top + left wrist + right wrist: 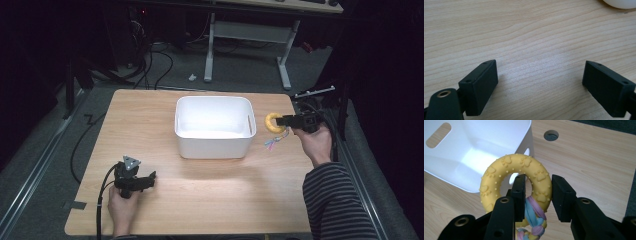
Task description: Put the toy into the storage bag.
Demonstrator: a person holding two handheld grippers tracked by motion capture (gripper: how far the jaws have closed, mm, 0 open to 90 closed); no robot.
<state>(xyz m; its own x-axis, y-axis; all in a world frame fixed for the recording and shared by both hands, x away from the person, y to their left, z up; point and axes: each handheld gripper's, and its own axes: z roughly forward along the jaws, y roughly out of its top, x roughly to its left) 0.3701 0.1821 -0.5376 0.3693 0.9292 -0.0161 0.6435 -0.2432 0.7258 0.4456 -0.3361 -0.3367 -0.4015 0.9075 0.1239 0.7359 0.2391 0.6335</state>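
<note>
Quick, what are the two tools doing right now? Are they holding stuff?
Left tool: open, holding nothing, low over the bare table.
Right tool: closed on the yellow ring toy, beside the white bin.

Bin [214, 127] mid-table [200, 200]; ring toy [273, 122] just beside its right wall.

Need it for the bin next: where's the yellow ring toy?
High view, right side: the yellow ring toy is held in the right gripper, just right of the white bin.
</note>
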